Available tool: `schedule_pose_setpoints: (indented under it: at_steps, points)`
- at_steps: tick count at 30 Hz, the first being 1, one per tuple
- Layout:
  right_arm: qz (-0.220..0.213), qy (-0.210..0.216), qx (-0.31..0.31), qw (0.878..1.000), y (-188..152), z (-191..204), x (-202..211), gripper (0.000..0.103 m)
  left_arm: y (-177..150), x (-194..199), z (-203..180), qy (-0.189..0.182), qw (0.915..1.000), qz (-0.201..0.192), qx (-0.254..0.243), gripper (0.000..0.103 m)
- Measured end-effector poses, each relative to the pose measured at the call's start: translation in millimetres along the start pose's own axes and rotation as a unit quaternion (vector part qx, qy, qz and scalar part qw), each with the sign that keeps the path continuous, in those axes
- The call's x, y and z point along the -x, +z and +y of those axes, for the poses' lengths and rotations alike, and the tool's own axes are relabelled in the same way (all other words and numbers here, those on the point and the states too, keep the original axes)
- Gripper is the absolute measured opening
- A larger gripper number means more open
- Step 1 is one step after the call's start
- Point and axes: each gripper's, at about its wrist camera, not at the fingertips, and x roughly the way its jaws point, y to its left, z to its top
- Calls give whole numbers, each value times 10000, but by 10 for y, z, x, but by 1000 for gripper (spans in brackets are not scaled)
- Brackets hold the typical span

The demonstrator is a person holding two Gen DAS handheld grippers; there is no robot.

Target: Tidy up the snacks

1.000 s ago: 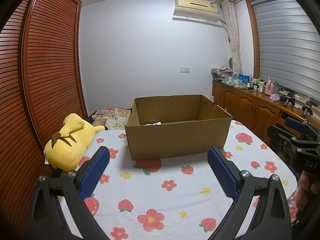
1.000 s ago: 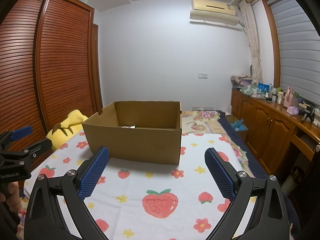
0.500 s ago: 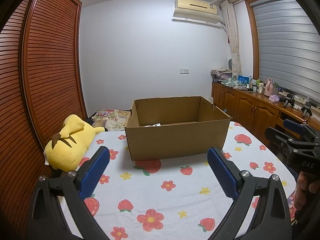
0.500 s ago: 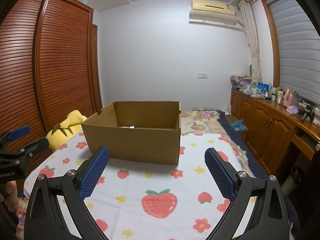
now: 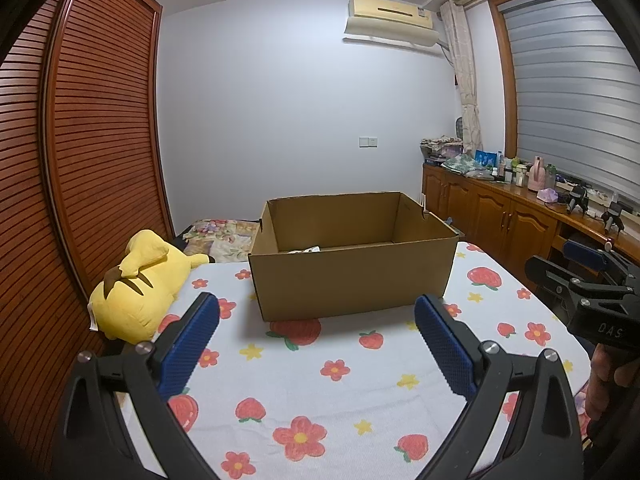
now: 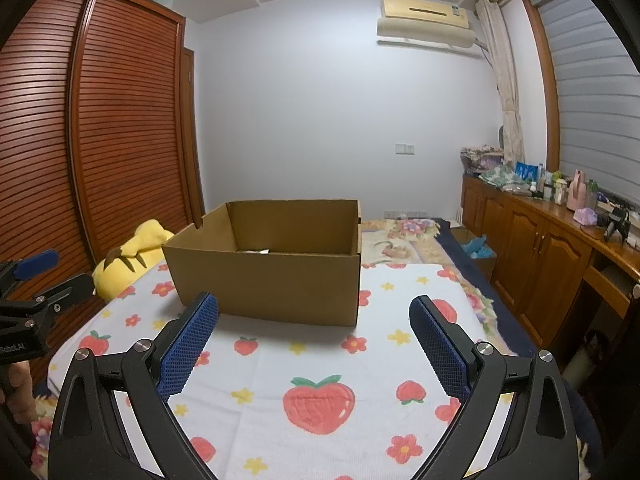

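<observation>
Nearest, the left tool (image 5: 316, 334) and the right tool (image 6: 314, 332) both hover with blue pads spread wide, holding nothing, above a white cloth (image 5: 340, 392) printed with strawberries and flowers. Beyond them a plain brown cardboard box (image 5: 352, 276) sits on the cloth, top open; a scrap of pale packaging (image 5: 308, 249) shows on its floor, too hidden to identify. A yellow plush toy (image 5: 140, 288) lies left of the box. Farther right stands a cluttered wooden cabinet (image 5: 500, 216).
</observation>
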Motion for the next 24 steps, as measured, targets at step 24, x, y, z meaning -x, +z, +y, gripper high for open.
schedule_pose_setpoints:
  at_steps: [24]
  points:
    - [-1, -6, -6, 10000, -13, -12, -2, 98, -24, 17, -15, -37, 10000, -12, 8, 99]
